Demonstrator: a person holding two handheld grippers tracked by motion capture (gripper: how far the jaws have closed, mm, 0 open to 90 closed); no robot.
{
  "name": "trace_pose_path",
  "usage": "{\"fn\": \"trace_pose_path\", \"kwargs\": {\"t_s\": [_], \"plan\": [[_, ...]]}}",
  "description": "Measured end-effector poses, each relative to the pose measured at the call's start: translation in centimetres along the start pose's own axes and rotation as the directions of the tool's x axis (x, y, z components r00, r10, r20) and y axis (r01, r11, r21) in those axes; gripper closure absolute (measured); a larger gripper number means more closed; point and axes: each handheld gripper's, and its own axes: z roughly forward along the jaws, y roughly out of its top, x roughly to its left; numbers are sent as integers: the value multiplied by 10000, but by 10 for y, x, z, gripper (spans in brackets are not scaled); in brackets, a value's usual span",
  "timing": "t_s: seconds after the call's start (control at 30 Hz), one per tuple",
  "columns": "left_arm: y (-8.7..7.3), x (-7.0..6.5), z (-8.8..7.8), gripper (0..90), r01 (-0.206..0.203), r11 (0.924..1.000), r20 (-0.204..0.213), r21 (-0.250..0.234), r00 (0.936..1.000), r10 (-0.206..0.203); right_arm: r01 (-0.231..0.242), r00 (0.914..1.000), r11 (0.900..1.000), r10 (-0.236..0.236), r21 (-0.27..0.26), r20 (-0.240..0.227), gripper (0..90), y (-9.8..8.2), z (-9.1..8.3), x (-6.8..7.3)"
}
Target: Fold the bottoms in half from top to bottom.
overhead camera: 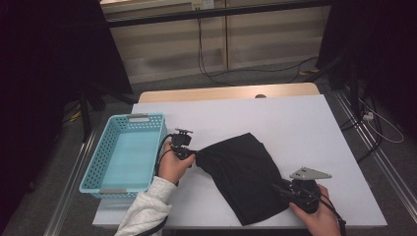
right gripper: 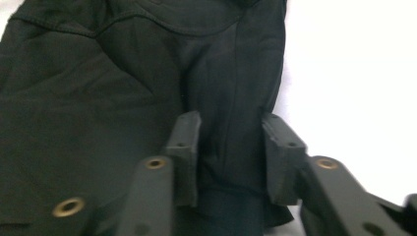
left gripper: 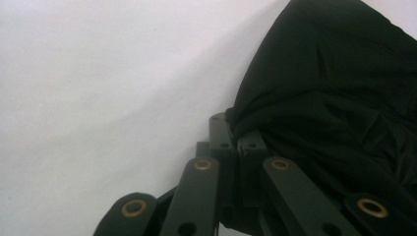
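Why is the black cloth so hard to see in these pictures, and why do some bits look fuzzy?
High view: the black cloth is a dark patch with hardly any folds showing on the bright white table, and the room around is dim. Left gripper view: the table glows pale; near linkage bars look soft. Right gripper view: the white is washed out at the right, seams on the cloth show faintly, and everything is a little blurry.

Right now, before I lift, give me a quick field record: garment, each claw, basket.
garment: black cloth, lying folded on the white table
left claw: shut on the cloth's left corner
right claw: jaws apart, a fold of cloth between them, not yet pinched
basket: light blue basket left of the cloth, nothing inside
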Motion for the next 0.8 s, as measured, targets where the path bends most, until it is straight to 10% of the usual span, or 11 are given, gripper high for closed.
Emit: {"fn": "trace_pose_path", "kwargs": {"t_s": [0.27,0.43,0.8], "plan": [[0,4,1,841,82,9999,117,148,9999,-83,29,9997,9999,-32,-129,-231,807,0,2,5],[6,4,-6,529,95,9992,139,-398,9999,-89,49,9995,10000,-50,-28,-306,810,2,2,4],[22,-14,3,273,-344,9990,-43,-269,9994,343,223,9994,9997,-224,-20,-280,814,2,1,5]]}}
